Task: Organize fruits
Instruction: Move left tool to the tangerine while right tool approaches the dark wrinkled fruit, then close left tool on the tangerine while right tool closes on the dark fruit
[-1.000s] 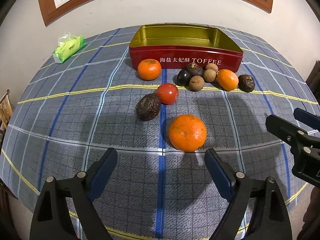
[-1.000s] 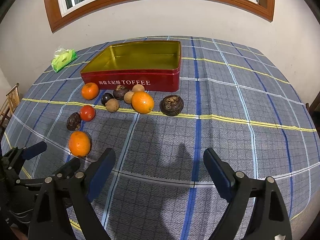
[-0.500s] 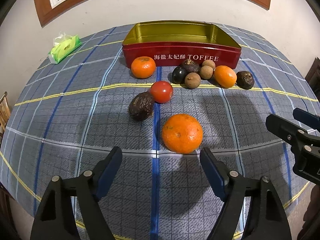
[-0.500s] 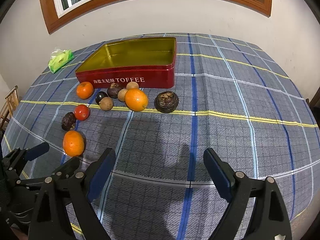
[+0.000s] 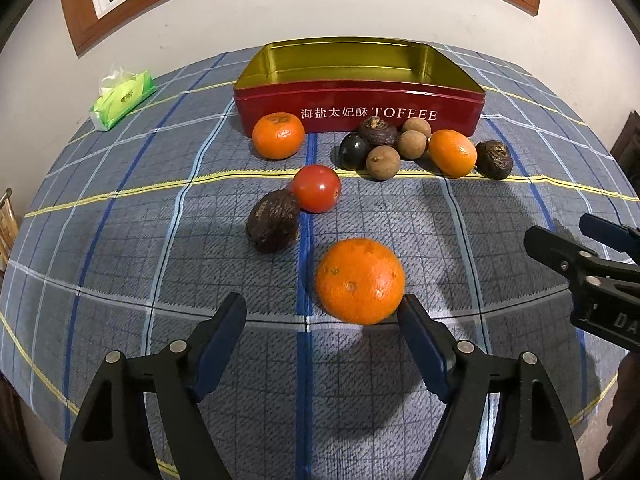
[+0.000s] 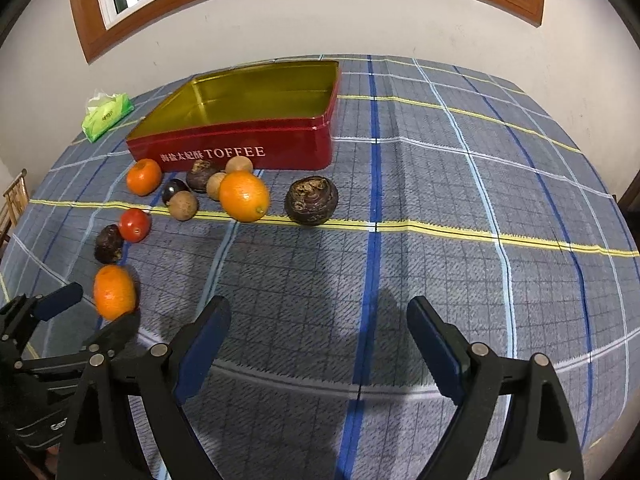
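A large orange [image 5: 359, 281] lies on the checked tablecloth just ahead of my open left gripper [image 5: 322, 316], near its right fingertip. It also shows in the right wrist view [image 6: 114, 291]. Beyond it lie a dark wrinkled fruit [image 5: 273, 220], a red tomato [image 5: 316, 188], a mandarin [image 5: 278, 135] and a cluster of small brown and dark fruits [image 5: 380, 144] beside another orange [image 5: 452, 153]. An empty red toffee tin [image 5: 356, 96] stands behind them. My right gripper [image 6: 318, 318] is open and empty over bare cloth.
A green tissue pack [image 5: 122, 98] lies at the far left by the wall. A dark round fruit [image 6: 311, 200] sits right of the cluster. The table's front edge runs just under both grippers. A chair back [image 6: 14, 196] stands left of the table.
My left gripper has moved forward toward the large orange, which now sits close to its fingertips. The right gripper has edged forward slightly. No fruit has moved.
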Demonstrator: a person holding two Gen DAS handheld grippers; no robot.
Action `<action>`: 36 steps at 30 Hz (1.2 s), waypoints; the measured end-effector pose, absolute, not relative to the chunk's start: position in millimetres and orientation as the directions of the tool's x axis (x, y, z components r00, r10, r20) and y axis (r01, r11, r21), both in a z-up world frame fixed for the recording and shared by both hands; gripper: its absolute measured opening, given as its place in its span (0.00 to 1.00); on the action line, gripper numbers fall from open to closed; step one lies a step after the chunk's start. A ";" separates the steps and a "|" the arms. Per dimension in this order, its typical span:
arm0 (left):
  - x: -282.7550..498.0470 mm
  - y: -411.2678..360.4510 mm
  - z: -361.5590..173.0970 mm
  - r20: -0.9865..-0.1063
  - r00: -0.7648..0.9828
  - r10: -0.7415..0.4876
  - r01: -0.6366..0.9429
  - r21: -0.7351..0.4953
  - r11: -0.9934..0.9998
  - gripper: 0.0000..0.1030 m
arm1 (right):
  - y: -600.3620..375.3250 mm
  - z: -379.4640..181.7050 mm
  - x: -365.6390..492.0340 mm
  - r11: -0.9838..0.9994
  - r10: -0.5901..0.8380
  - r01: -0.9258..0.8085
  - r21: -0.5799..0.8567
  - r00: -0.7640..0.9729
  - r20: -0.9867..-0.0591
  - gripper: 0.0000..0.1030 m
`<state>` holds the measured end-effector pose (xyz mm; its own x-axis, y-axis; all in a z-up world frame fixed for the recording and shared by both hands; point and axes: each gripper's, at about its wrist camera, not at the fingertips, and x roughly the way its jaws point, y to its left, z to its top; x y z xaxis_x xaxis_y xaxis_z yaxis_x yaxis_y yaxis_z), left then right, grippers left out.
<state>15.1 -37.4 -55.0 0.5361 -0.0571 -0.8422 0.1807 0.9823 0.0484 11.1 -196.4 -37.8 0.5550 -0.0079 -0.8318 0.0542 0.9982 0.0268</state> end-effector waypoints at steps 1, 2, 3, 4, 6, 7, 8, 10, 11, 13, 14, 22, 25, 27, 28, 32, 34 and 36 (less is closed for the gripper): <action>16.3 -37.9 -55.4 -0.843 0.536 -0.057 0.182 0.049 0.982 0.75 | -196.6 -38.9 12.6 0.998 -0.007 0.052 0.026 0.553 -0.833 0.86; 17.2 -38.6 -55.4 -0.843 0.535 -0.061 0.184 0.046 0.982 0.74 | -196.9 -40.0 15.1 0.999 -0.007 0.049 0.024 0.554 -0.833 0.86; 18.2 -38.6 -55.7 -0.843 0.534 -0.065 0.187 0.043 0.981 0.72 | -196.8 -41.0 16.9 0.999 -0.011 0.047 0.018 0.552 -0.834 0.85; 19.2 -39.3 -56.1 -0.844 0.533 -0.067 0.190 0.042 0.981 0.70 | -196.8 -42.1 19.9 0.999 -0.018 0.045 0.009 0.549 -0.836 0.84; 20.0 -40.8 -56.8 -0.844 0.532 -0.065 0.193 0.046 0.980 0.69 | -196.9 -43.6 25.3 0.999 -0.024 0.040 -0.002 0.547 -0.837 0.83; 20.3 -41.3 -57.3 -0.845 0.531 -0.068 0.197 0.046 0.979 0.67 | -197.0 -44.7 29.6 0.999 -0.028 0.037 -0.010 0.544 -0.838 0.83; 20.2 -41.7 -56.9 -0.844 0.532 -0.070 0.199 0.045 0.979 0.66 | -196.6 -45.5 33.1 0.999 -0.033 0.036 -0.016 0.542 -0.840 0.83; 20.6 -41.8 -56.8 -0.844 0.531 -0.075 0.203 0.041 0.978 0.65 | -196.2 -46.9 40.3 0.999 -0.043 0.031 -0.031 0.542 -0.839 0.83; 21.0 -41.8 -56.8 -0.843 0.531 -0.080 0.206 0.037 0.978 0.63 | -195.3 -47.3 44.2 0.999 -0.050 0.026 -0.043 0.543 -0.838 0.83; 21.8 -41.8 -56.4 -0.843 0.530 -0.088 0.211 0.030 0.977 0.60 | -193.8 -48.5 51.0 0.998 -0.067 0.020 -0.067 0.541 -0.838 0.81; 22.5 -41.9 -56.3 -0.843 0.530 -0.093 0.214 0.026 0.976 0.58 | -193.1 -49.1 55.0 0.997 -0.070 0.016 -0.073 0.541 -0.838 0.81; 24.3 -40.8 -53.9 -0.841 0.526 -0.130 0.235 -0.004 0.972 0.45 | -191.4 -53.7 78.7 0.995 -0.086 0.008 -0.097 0.539 -0.838 0.70; 24.4 -40.9 -53.4 -0.841 0.522 -0.142 0.242 -0.013 0.970 0.41 | -189.7 -53.8 84.0 0.996 -0.081 0.004 -0.094 0.541 -0.837 0.63; 24.0 -41.1 -53.1 -0.841 0.522 -0.143 0.242 -0.015 0.970 0.41 | -188.8 -53.9 85.1 0.997 -0.067 -0.001 -0.080 0.542 -0.838 0.58; 24.1 -41.2 -53.2 -0.841 0.522 -0.143 0.242 -0.015 0.970 0.41 | -188.6 -54.0 84.6 0.998 -0.058 -0.001 -0.069 0.542 -0.838 0.54; 23.5 -40.3 -52.9 -0.842 0.518 -0.147 0.240 -0.022 0.971 0.41 | -188.1 -54.2 83.4 0.999 -0.024 -0.007 -0.033 0.542 -0.840 0.48; 23.1 -39.3 -53.0 -0.843 0.517 -0.148 0.237 -0.025 0.971 0.41 | -186.6 -54.2 83.3 0.999 -0.022 -0.008 -0.031 0.545 -0.838 0.40; 22.3 -37.8 -52.9 -0.844 0.515 -0.149 0.235 -0.028 0.972 0.41 | -186.5 -53.9 82.5 0.999 -0.018 -0.012 -0.030 0.549 -0.836 0.32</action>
